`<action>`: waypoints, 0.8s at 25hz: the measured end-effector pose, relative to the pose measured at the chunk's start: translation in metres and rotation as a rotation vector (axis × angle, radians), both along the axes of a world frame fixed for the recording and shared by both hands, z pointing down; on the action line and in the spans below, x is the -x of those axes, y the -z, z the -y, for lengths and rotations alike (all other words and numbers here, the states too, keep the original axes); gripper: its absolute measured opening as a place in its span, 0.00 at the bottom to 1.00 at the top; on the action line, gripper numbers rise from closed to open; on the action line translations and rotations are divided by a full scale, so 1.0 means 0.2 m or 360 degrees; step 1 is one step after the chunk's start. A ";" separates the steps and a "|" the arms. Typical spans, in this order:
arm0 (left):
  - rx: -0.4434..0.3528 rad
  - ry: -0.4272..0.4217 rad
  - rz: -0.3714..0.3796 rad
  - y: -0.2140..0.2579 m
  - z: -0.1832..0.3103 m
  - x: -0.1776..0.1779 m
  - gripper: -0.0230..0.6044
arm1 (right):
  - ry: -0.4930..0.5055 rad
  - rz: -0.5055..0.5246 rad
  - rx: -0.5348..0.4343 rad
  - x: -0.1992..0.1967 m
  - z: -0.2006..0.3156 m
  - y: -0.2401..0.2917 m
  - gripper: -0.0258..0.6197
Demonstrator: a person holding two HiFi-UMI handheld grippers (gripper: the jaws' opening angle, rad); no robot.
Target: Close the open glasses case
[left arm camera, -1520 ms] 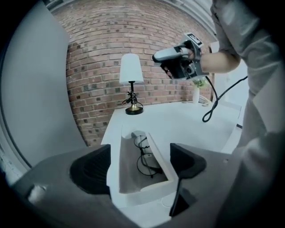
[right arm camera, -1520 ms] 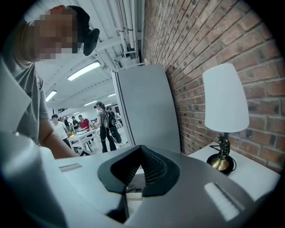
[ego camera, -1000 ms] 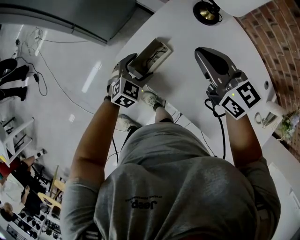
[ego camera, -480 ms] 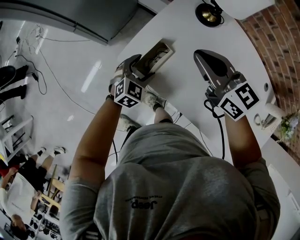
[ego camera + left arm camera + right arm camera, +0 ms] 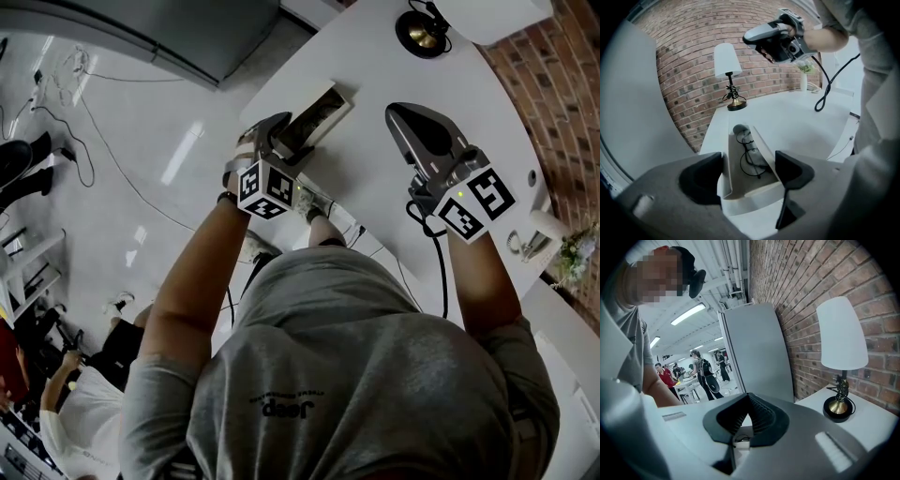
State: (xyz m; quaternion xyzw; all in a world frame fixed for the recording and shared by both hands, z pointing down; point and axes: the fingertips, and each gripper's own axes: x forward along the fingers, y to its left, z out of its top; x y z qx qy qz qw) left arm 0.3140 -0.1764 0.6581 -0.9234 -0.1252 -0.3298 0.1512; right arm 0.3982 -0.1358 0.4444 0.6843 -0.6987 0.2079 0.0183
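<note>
Since 1 s ago left tongs (image 5: 281,131) have rolled a bit & sit further over the near end of the pale, oblong open glasses case (image 5: 319,108), which lies near the left edge of the white bench (image 5: 366,197).

Head view: right tongs (image 5: 401,114) hang over bare bench to the right, well apart from the case.

Left gripper view: tongs closing, pads touching both side walls of the case, its near end btwn them. Thin black-wire glasses (image 5: 749,159) lie inside. White-shaded lamp w/ brass base (image 5: 728,65) stands beyond, by the red brick wall (image 5: 679,56).

Right gripper view: ribbed pads clenched together, nothing btwn them.
</note>
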 end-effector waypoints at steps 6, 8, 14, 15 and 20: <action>-0.0080 -0.0022 -0.0002 0.00 -0.02 0.01 0.58 | 0.0009 0.0001 -0.0003 0.02 0.02 0.01 0.05; -0.0095 -0.0028 -0.0001 0.00 -0.02 0.01 0.57 | 0.0009 0.0001 -0.0001 0.02 0.02 0.00 0.05; -0.0136 -0.0042 0.0005 0.00 -0.04 0.01 0.55 | 0.0010 0.0006 -0.0001 0.03 0.02 0.00 0.05; -0.0146 -0.0052 0.0005 0.00 -0.04 0.01 0.54 | 0.0011 0.0006 -0.0002 0.03 0.02 0.01 0.05; -0.0116 -0.0186 0.0033 -0.02 -0.18 0.04 0.44 | 0.0014 0.0006 -0.0006 0.03 0.04 0.01 0.05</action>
